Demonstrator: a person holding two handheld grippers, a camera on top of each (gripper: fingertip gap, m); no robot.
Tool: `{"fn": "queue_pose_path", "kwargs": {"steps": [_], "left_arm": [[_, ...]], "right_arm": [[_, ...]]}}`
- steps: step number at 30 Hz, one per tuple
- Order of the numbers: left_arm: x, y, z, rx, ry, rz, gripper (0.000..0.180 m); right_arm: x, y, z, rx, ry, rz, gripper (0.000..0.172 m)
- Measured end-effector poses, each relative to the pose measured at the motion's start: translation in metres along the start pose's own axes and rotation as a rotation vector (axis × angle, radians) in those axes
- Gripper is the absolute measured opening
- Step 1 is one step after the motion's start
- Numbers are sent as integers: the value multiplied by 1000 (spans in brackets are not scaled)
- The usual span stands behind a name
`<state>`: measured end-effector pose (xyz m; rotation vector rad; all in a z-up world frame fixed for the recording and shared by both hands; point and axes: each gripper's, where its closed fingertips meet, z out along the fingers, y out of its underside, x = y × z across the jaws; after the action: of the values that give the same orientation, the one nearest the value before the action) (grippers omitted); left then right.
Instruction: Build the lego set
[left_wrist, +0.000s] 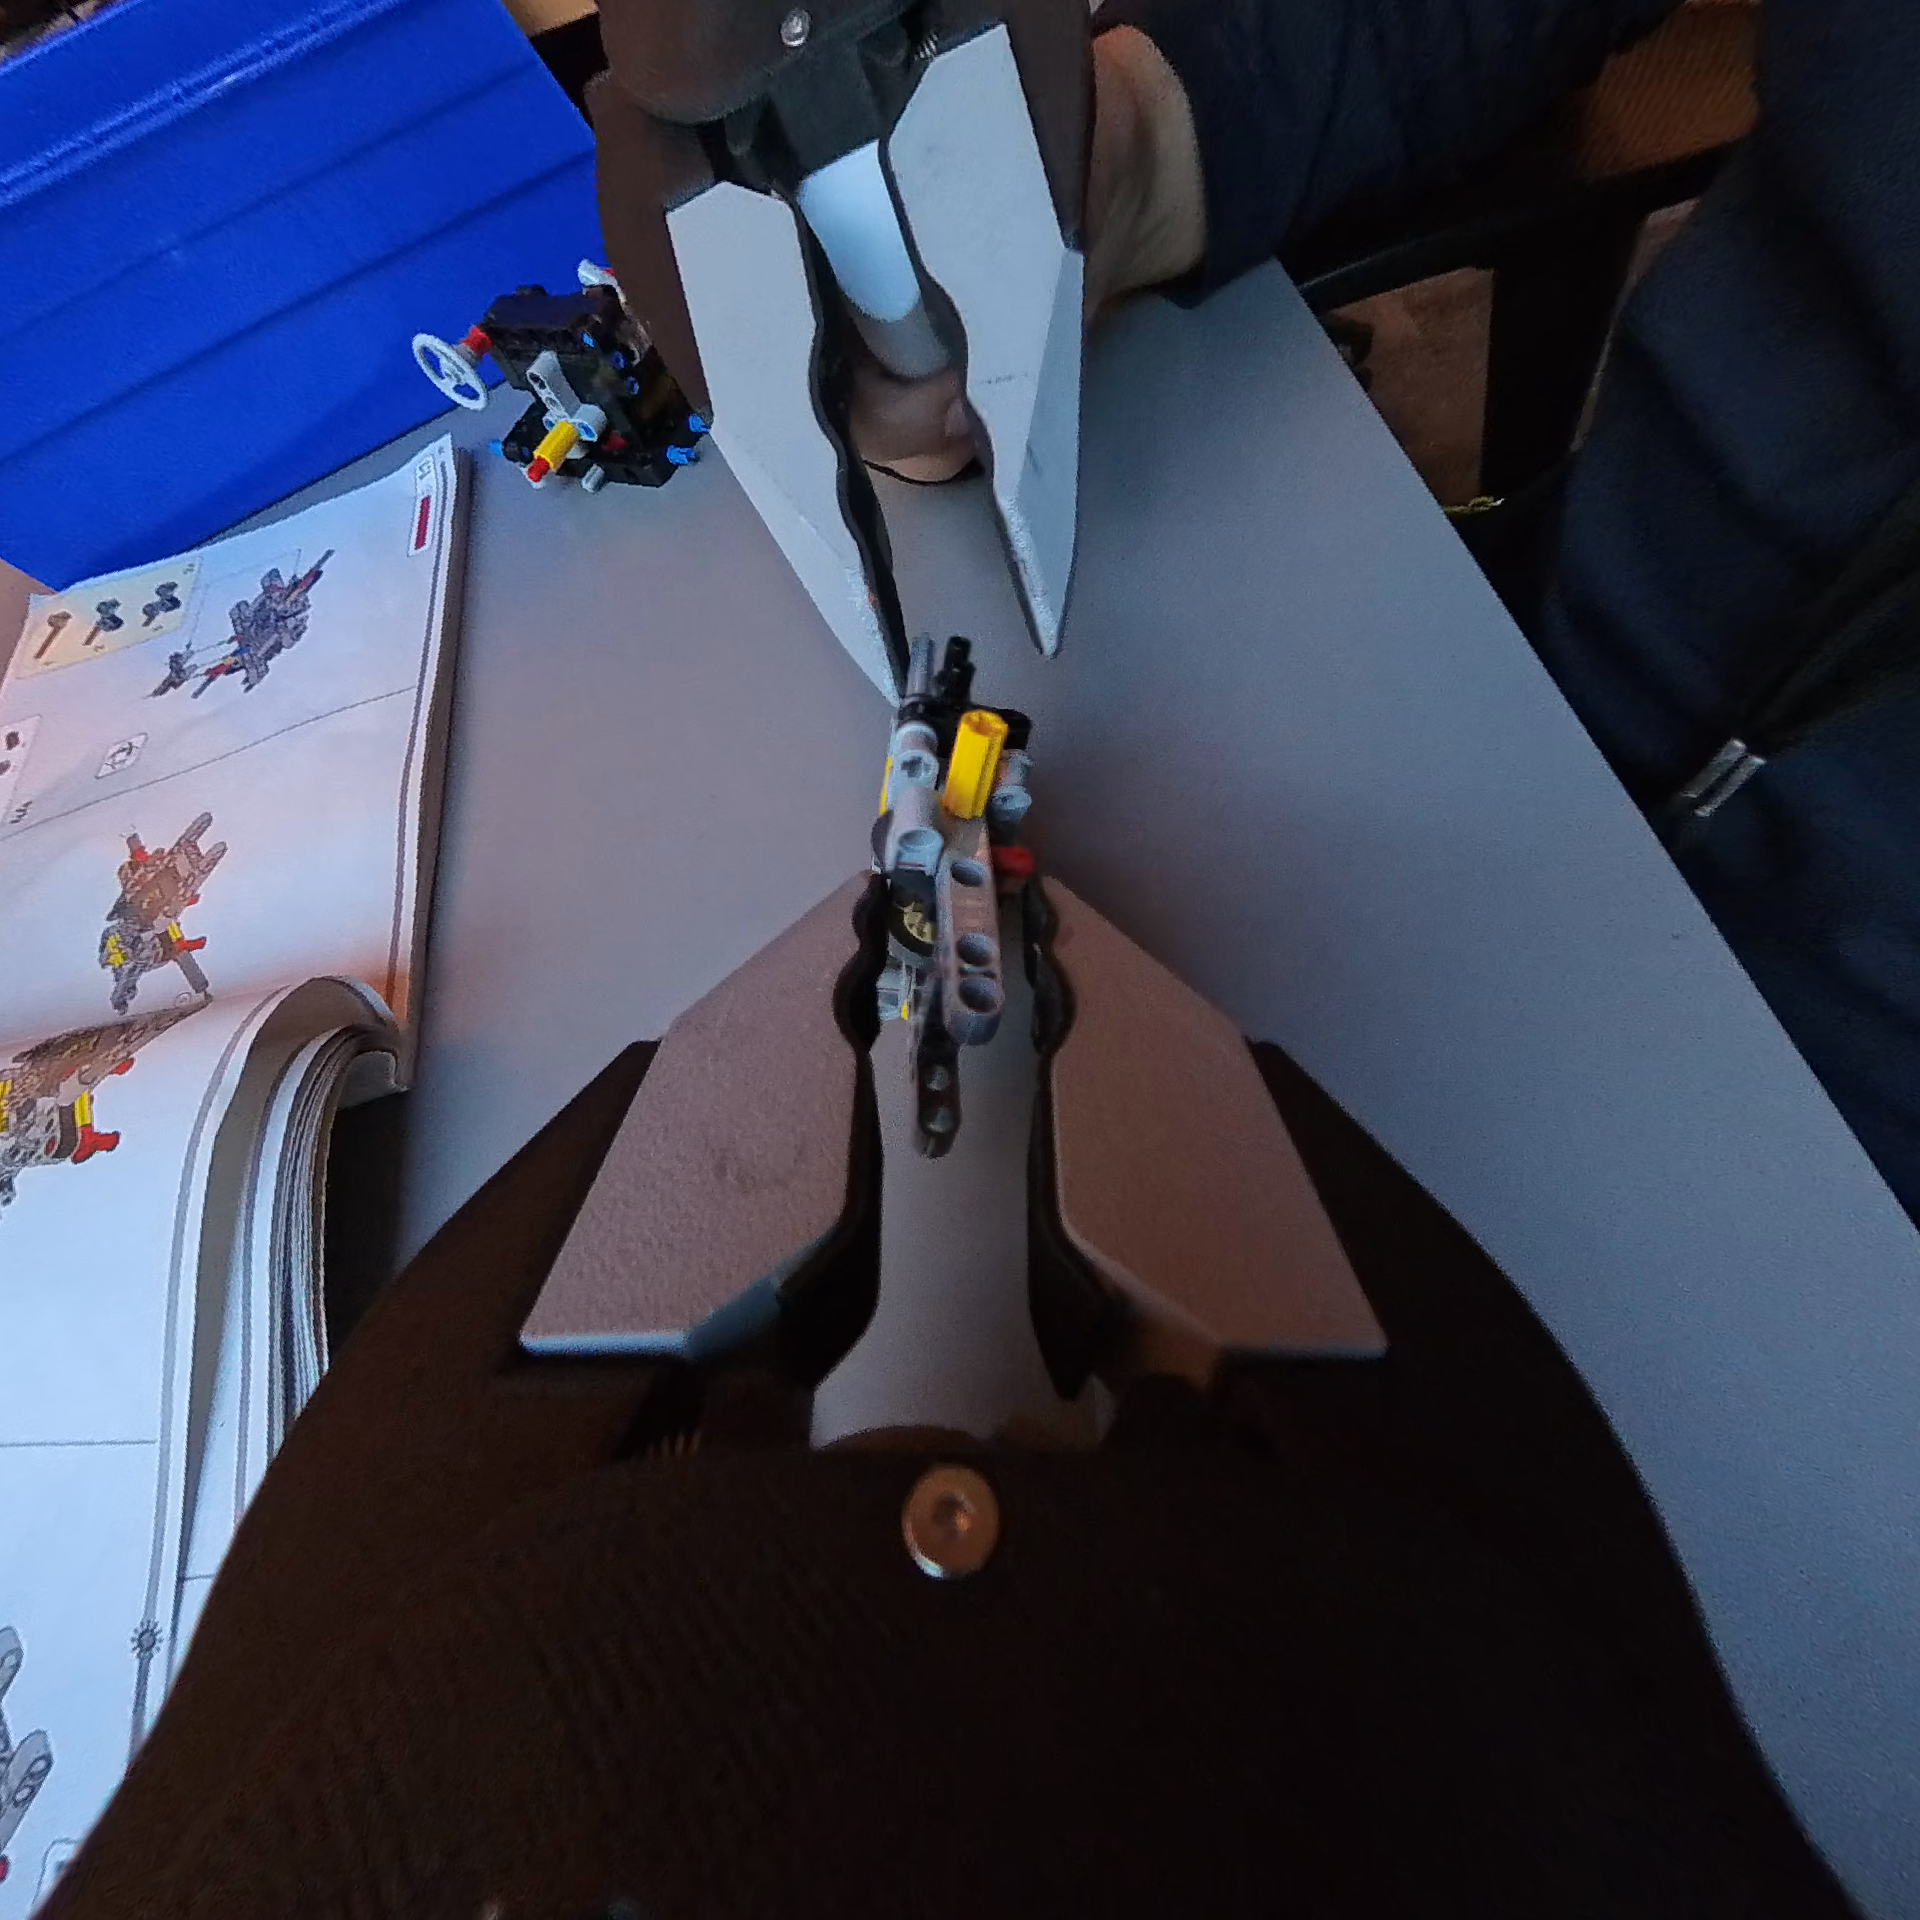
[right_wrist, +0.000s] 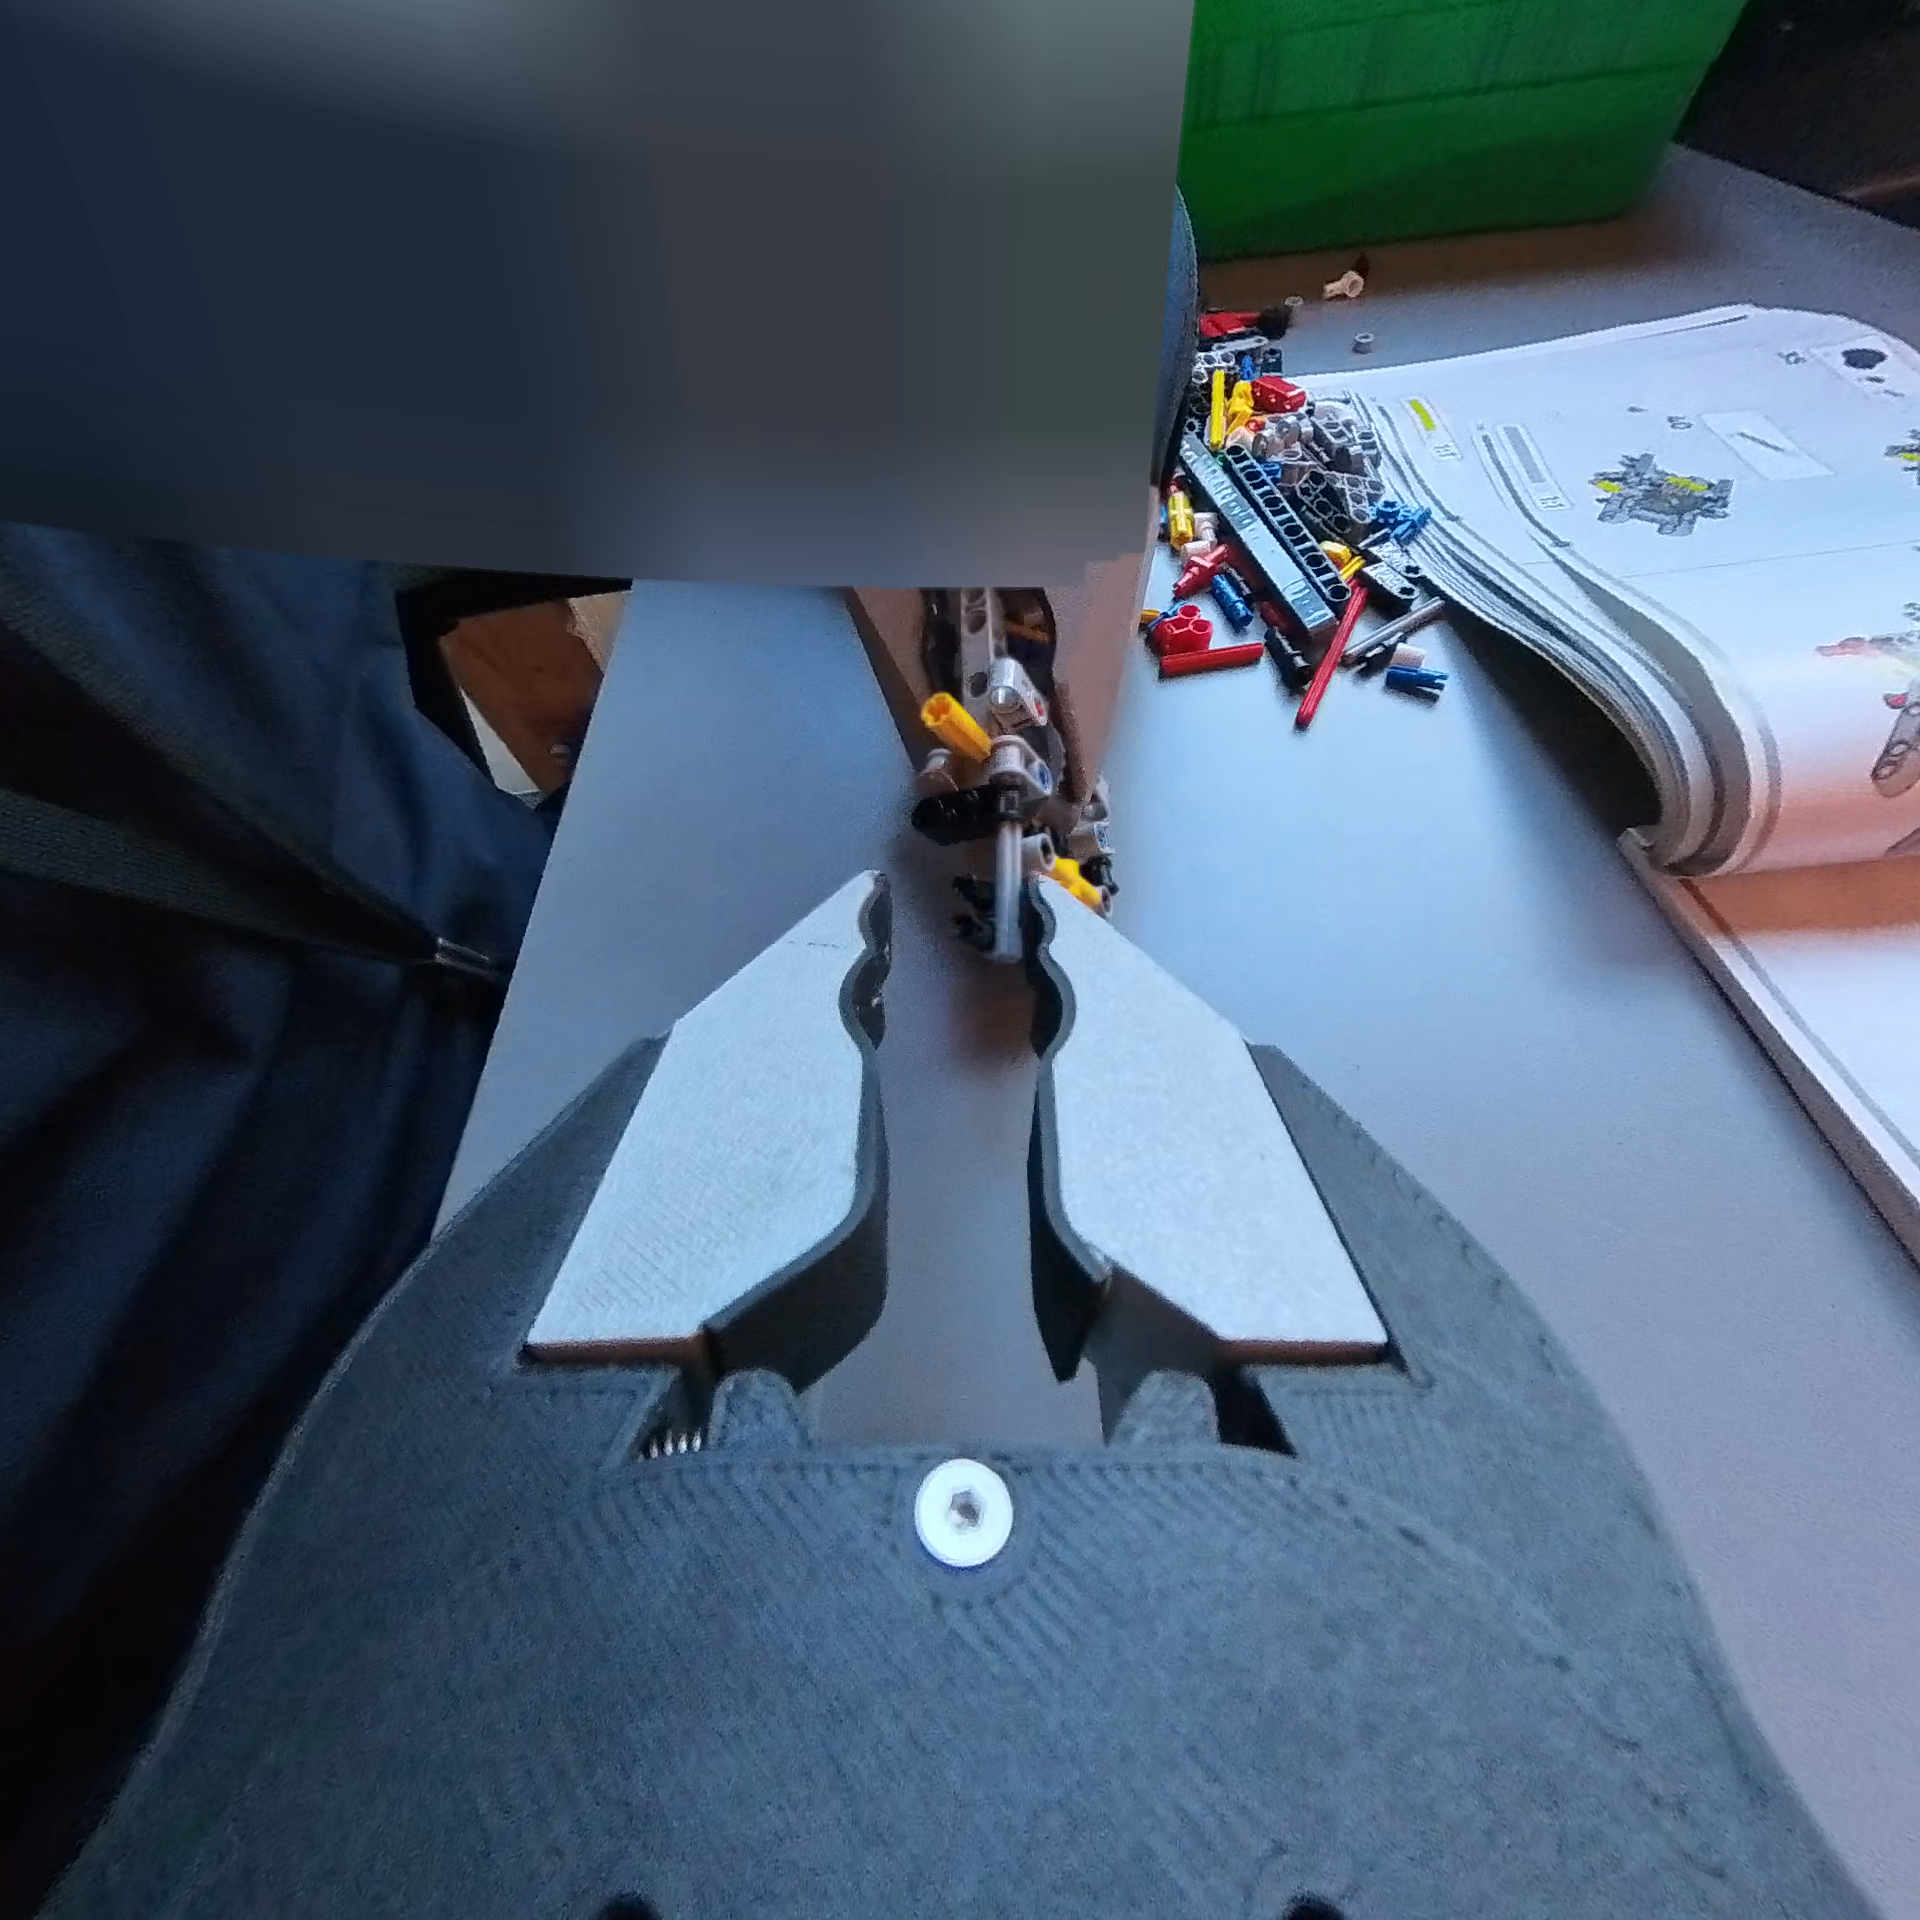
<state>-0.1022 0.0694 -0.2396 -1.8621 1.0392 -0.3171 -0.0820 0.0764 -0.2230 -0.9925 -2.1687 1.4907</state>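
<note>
The left gripper (left_wrist: 951, 935) grips one small brick assembly (left_wrist: 951, 800) between its fingers. The right gripper (right_wrist: 956, 914), facing it, stands open; one finger (right_wrist: 1081, 935) touches the assembly's grey axle. Beyond lie one loose brick pile (right_wrist: 1278, 520) and one open booklet (right_wrist: 1662, 499).

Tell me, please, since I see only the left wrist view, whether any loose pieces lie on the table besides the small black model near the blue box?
Observer: Yes. The right wrist view shows a pile of loose pieces on the table, next to the open booklet.
Operator: Is there any box other than the blue box?
Observer: A green box stands behind that pile.
Operator: How does the right gripper meet the toy assembly?
Observer: In its own view it is open. The assembly's grey rod lies against one finger, and the other finger stands clear.
</note>
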Motion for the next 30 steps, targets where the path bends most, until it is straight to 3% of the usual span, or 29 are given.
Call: {"fn": "queue_pose_path", "kwargs": {"steps": [7, 10, 14, 20, 26, 30], "left_arm": [[-2, -5, 3, 11, -35, 1, 23], [-7, -18, 5, 61, -67, -37, 20], [-9, -36, 6, 115, -93, -69, 15], [-7, -35, 2, 114, -137, 29, 15], [-2, -37, 3, 56, -256, 302, 14], [-2, -36, 5, 47, -258, 302, 15]], "right_arm": [[10, 11, 4, -82, 73, -36, 22], [16, 19, 7, -139, 141, -101, 11], [23, 27, 11, -211, 196, -149, 11], [25, 24, 13, -202, 233, -201, 11], [30, 20, 8, -182, 287, -249, 16], [29, 22, 9, -197, 285, -252, 16]]}}
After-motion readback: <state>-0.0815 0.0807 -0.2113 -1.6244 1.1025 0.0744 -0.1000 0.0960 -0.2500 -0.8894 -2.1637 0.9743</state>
